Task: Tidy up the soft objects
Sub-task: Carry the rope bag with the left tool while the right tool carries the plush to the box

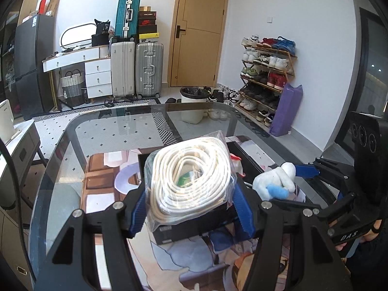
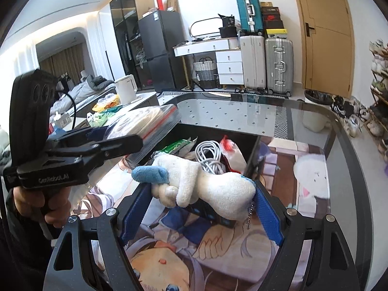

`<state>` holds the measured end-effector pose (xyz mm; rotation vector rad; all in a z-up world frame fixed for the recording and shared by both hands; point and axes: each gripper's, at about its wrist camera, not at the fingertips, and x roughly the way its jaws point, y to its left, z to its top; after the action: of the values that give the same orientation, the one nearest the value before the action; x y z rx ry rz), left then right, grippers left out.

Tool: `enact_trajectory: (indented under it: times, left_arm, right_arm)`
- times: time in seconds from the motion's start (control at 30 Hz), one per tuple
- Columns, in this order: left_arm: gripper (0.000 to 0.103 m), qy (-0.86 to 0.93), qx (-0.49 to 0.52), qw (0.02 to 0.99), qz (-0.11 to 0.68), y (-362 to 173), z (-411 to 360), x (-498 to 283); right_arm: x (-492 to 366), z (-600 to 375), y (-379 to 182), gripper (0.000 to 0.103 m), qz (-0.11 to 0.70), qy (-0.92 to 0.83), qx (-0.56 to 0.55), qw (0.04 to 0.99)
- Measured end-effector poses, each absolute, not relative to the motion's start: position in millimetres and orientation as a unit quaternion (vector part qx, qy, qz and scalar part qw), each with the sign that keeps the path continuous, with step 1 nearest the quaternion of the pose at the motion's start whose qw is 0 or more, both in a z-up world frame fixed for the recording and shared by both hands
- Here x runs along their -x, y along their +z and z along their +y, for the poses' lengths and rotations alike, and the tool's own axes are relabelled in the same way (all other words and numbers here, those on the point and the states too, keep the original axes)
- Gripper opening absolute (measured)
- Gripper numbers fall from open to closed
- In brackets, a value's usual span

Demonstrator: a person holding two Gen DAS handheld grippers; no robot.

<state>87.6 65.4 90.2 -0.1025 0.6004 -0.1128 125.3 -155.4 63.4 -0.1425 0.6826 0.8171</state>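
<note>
My left gripper (image 1: 191, 208) is shut on a clear zip bag of coiled white rope (image 1: 191, 177) and holds it above the near edge of a black open box (image 1: 245, 156). The bag also shows in the right wrist view (image 2: 145, 123). My right gripper (image 2: 201, 208) is shut on a white plush toy with a blue tip (image 2: 201, 181), held over the box's near wall (image 2: 213, 215). The plush shows in the left wrist view (image 1: 274, 180) to the right of the bag. Inside the box lie a white cable coil (image 2: 209, 155), a green packet (image 2: 177, 146) and a red-topped bag (image 2: 230, 151).
The box stands on an anime-print mat (image 2: 218, 254) on a glass table (image 1: 116, 126). A side counter with a white kettle (image 2: 126, 88) and snack bags is to the left. Suitcases, a door, a bin and a shoe rack (image 1: 266, 77) stand beyond the table.
</note>
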Motion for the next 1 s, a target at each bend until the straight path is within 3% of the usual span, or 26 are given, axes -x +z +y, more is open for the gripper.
enact_trajectory:
  times: [1.0]
  left_arm:
    - [0.062,-0.05,0.059,0.944,0.322,66.2,80.6,-131.4]
  right_arm:
    - [-177.6,-106.0,36.3,0.085,0.333,0.406,0.123,0.842]
